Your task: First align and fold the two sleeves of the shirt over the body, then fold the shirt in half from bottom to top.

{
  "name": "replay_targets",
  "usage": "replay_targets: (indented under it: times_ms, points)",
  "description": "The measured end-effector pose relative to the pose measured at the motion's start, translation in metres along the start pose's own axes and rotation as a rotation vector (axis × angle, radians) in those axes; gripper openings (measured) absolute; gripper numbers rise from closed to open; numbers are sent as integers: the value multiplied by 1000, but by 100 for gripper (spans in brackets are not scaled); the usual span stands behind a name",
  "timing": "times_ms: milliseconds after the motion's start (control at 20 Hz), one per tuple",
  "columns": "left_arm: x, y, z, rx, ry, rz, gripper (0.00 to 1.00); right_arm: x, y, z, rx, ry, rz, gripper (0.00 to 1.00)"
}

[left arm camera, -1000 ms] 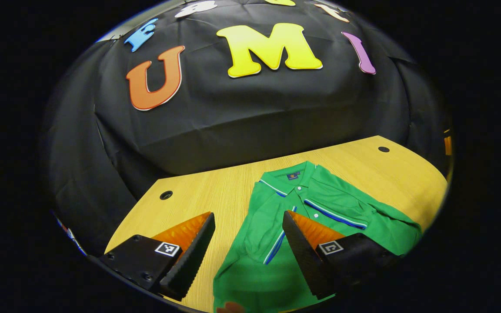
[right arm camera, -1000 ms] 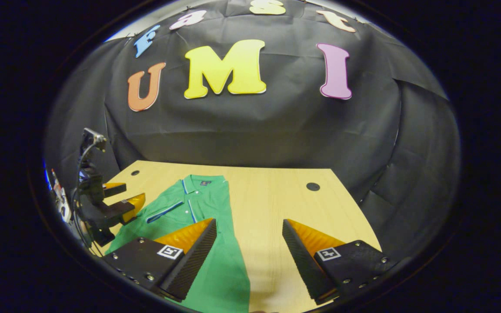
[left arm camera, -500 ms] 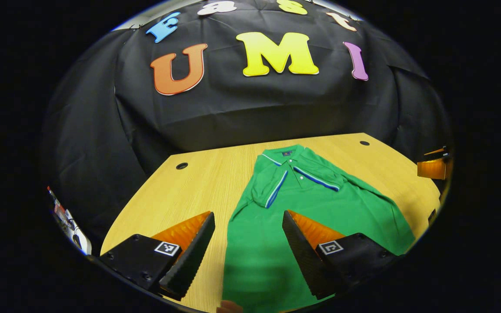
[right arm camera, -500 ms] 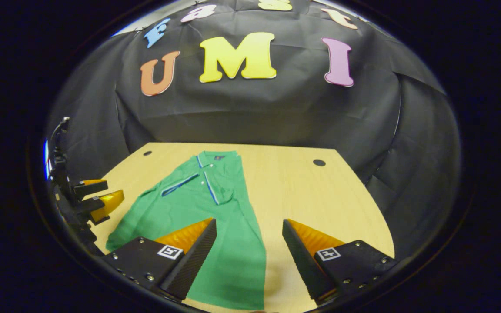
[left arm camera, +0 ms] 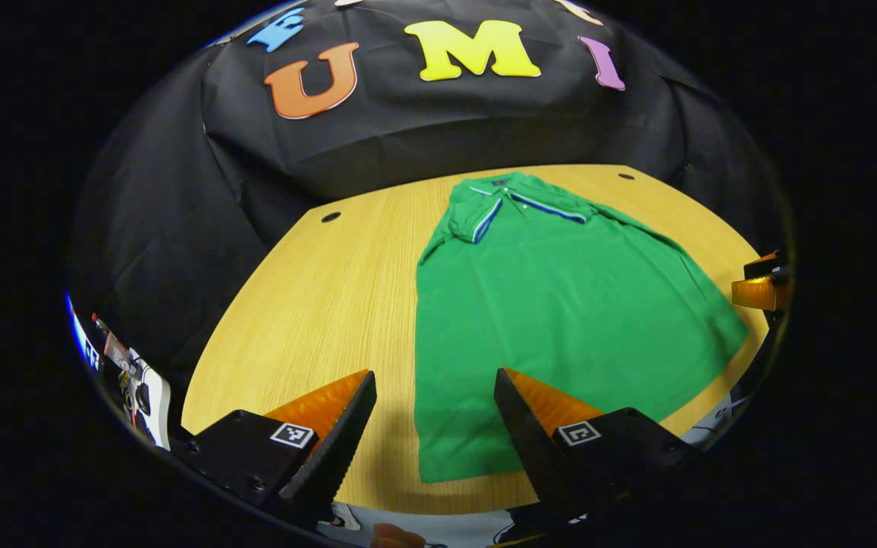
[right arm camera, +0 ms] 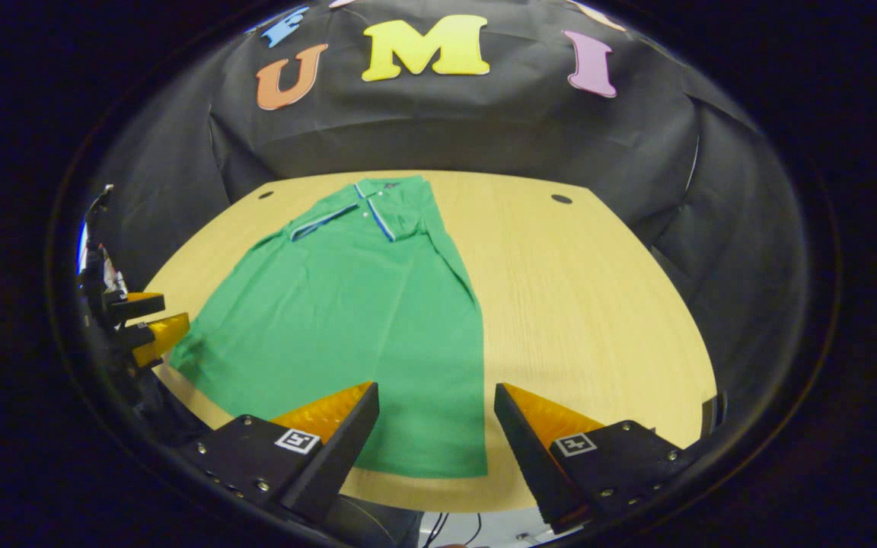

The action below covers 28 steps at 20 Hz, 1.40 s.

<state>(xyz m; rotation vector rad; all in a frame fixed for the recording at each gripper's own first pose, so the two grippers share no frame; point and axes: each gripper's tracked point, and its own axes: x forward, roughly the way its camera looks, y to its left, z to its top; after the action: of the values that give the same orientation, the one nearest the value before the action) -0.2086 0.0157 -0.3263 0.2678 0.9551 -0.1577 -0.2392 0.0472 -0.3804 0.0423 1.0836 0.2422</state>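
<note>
Both tools have drawn back toward the shirt (left arm camera: 553, 304) hem, jaws apart.

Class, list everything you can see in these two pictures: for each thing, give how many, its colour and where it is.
Shirt: one, green with blue-and-white trim, flat on the table, sleeves folded over the body, collar at the far end.
Table: one, light wood, under the shirt.
Cable holes: two, dark, near the table's far corners.
Booth wall: black cloth, behind the table.
Left tool: one, open, above the shirt's near left corner.
Right tool: one, open, above the shirt's near right corner.
</note>
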Motion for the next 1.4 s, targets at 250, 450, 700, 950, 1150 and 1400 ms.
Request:
replay_targets:
  times_ms: [250,450,700,950,1150,1400]
  points:
    - [-4,-7,-31,1,61,-10,100,7,1,-40,-3,87,-3,96]
    - [-5,-10,-34,-8,60,5,100,11,-3,-48,31,111,-2,98]
    - [-6,-32,-44,-186,101,-75,97,13,2,-49,33,140,-3,98]
    - [0,-32,-35,-228,124,-105,7,18,28,-44,191,139,102,4]
    - [-1,-32,-36,-217,133,-99,3,19,29,-42,197,147,117,4]
    - [-6,-37,-36,-220,143,-122,3,19,31,-37,143,150,106,4]
